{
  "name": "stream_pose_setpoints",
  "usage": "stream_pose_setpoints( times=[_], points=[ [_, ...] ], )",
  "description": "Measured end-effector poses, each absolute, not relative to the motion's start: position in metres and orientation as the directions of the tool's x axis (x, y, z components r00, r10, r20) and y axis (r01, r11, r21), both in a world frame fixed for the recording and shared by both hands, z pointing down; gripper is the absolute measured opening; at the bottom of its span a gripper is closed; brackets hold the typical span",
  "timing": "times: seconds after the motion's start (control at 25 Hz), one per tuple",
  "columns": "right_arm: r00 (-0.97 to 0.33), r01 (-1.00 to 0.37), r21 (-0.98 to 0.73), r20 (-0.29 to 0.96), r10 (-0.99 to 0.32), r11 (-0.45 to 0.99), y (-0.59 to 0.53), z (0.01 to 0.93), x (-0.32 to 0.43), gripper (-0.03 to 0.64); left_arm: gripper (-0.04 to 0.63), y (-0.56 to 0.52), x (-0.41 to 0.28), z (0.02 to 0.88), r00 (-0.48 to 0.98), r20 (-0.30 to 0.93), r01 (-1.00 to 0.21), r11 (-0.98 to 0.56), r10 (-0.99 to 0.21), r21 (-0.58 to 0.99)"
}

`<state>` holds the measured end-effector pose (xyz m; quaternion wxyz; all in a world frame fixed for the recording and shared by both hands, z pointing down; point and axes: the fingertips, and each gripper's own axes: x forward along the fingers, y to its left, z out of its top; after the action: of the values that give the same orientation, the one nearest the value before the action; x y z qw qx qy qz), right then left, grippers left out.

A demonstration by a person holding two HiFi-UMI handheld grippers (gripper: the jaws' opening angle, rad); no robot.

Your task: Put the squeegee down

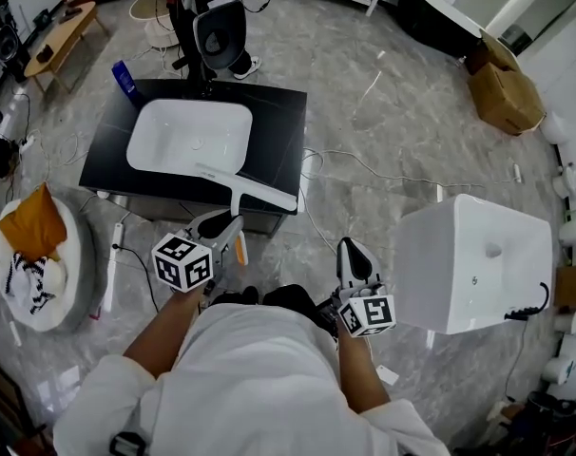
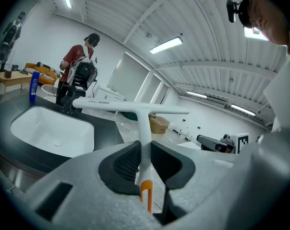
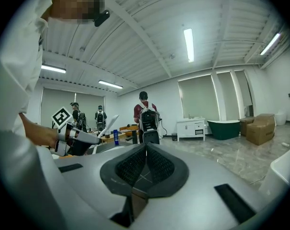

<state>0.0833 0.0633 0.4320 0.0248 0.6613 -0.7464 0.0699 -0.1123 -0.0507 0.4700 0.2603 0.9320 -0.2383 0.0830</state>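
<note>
Squeegee (image 1: pixel 242 190), white T-shaped plastic: from the head view I see it held up by its handle in my left gripper (image 1: pixel 223 226), the blade showing over the near edge of the black-topped vanity (image 1: pixel 280 126) with its white rectangular basin (image 1: pixel 188 136). My right gripper (image 1: pixel 350 250) hangs to the right of the vanity, nearer to me, well apart from it. A blue bottle (image 1: pixel 126 81) stands at the vanity's far left corner.

The left gripper view gives me what the head view cannot: the ribbed black pads (image 2: pixel 126 159) are clamped on the squeegee's (image 2: pixel 135 108) handle, part open, the orange end of the handle sticking out behind the grip and the blade lying level, crosswise. Beyond the vanity (image 2: pixel 104 123) stands a person in a red top (image 2: pixel 80 68) with a backpack.

The right gripper view shows my right gripper's (image 3: pixel 145 150) pads pressed together with nothing between them. Only here do I see a white cabinet (image 3: pixel 193 128) and a dark green bathtub (image 3: pixel 226 128), far off to the right of the vanity.
</note>
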Motion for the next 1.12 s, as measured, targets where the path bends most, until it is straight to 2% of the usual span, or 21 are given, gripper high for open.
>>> stream_pose_setpoints(
  times=[0.28, 0.52, 1.12],
  points=[
    [-0.111, -0.993, -0.051, 0.13, -0.985, 0.105, 0.03, 0.433, 0.127, 0.015, 0.078, -0.08, -0.083, 0.471, 0.875, 0.289, -0.481, -0.753, -0.388, 0.449],
    [-0.185, -0.982, -0.067, 0.112, -0.976, 0.178, -0.035, 0.437, 0.152, 0.015, 0.078, -0.119, -0.059, 0.478, 0.845, 0.33, -0.532, -0.713, -0.42, 0.456],
    [-0.436, -0.897, -0.136, 0.111, -0.893, 0.421, -0.18, 0.437, 0.23, 0.015, 0.078, -0.204, 0.014, 0.5, 0.667, 0.625, -0.722, -0.558, -0.405, 0.409]
  ],
)
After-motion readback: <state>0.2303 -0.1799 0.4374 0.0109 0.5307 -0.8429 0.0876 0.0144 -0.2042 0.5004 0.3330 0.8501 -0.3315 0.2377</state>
